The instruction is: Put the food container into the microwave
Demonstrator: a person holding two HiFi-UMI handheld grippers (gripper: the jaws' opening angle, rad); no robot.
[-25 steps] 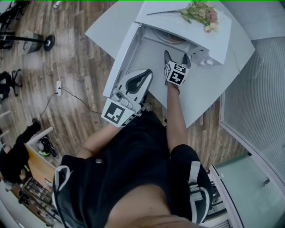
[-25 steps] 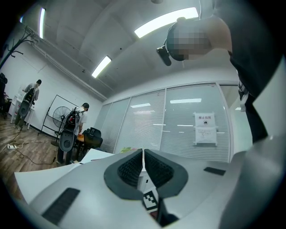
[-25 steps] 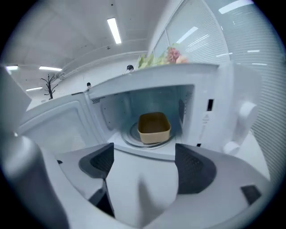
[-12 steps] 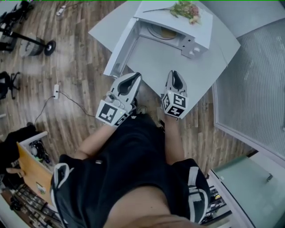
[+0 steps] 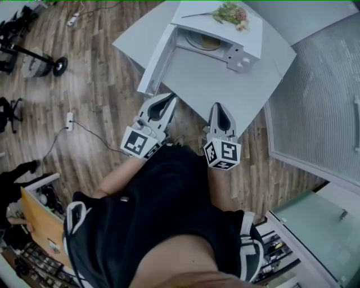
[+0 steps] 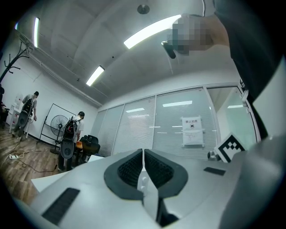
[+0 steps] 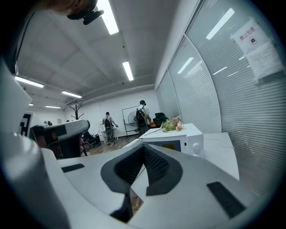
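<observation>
Nearest to me, the person in black holds both tools close in front of the body, short of the white surface (image 5: 225,79). The left gripper (image 5: 167,101) has its jaws pressed together on nothing, and the right gripper (image 5: 219,109) is just the same, its jaws meeting with nothing between them. Beyond them the surface is bare up to the microwave (image 5: 247,42) at its far end. The microwave's door (image 5: 157,59) hangs wide open to the left, reaching out along the surface's left edge. Inside the open cavity I can make out a round pale shape with a brownish middle. I take that to be the food container (image 5: 209,41), already sitting in the microwave, though it is too small to be sure. A bunch of flowers (image 5: 230,11) lies loose on the microwave's top. What seems to be left is shutting the door, and that is where I'd expect trouble. A closed gripper pushing hard on the far-swung door could slide the whole microwave across the smooth surface, or jolt the flowers off the top. A slam might also shift the container inside.
</observation>
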